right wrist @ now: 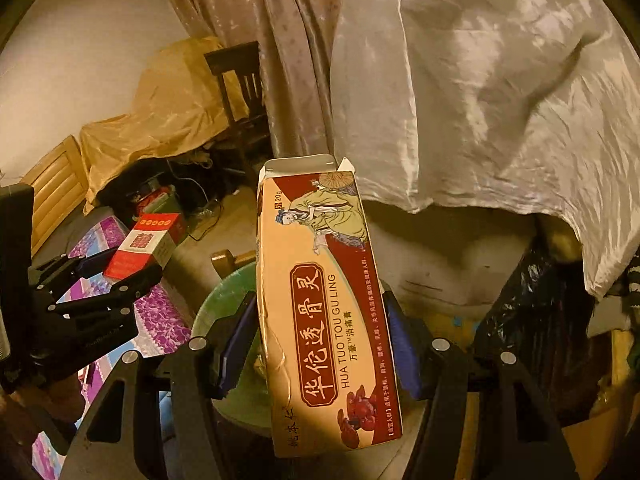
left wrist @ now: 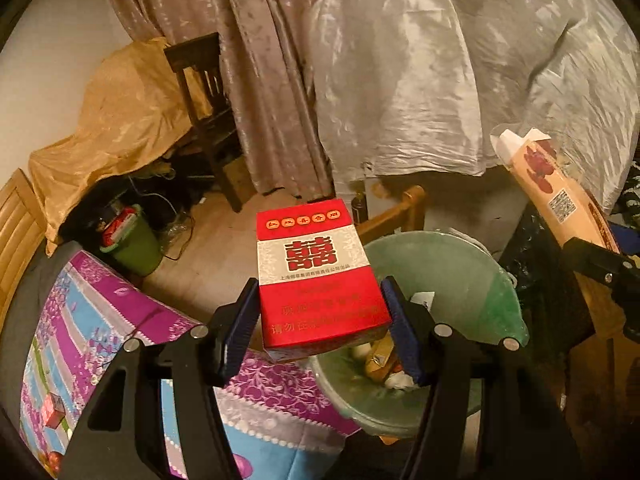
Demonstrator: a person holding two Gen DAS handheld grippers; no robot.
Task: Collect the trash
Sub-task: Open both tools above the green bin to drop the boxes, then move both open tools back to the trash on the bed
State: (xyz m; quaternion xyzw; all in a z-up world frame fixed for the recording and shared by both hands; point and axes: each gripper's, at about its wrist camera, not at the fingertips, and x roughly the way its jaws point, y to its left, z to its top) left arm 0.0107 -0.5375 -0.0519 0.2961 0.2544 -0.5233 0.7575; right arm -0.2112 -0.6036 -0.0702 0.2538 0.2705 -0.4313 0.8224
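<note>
My left gripper (left wrist: 320, 320) is shut on a red cigarette pack (left wrist: 316, 276) and holds it in the air at the near left rim of a green-lined trash bin (left wrist: 460, 280) that has scraps inside. My right gripper (right wrist: 320, 332) is shut on a long beige and dark red ointment box (right wrist: 324, 300) with its top flap open, held above the same bin (right wrist: 224, 300). The right gripper and its box (left wrist: 560, 196) show at the right of the left wrist view. The left gripper (right wrist: 116, 272) with the pack (right wrist: 140, 246) shows at the left of the right wrist view.
A bed with a purple and blue patterned sheet (left wrist: 120, 340) lies at the left. A small green bin (left wrist: 134, 240), a dark wooden chair (left wrist: 208, 116), a gold-covered heap (left wrist: 120, 128), a curtain (left wrist: 272, 80) and a silver-covered bulk (left wrist: 460, 60) stand behind. A black bag (right wrist: 540, 320) sits at the right.
</note>
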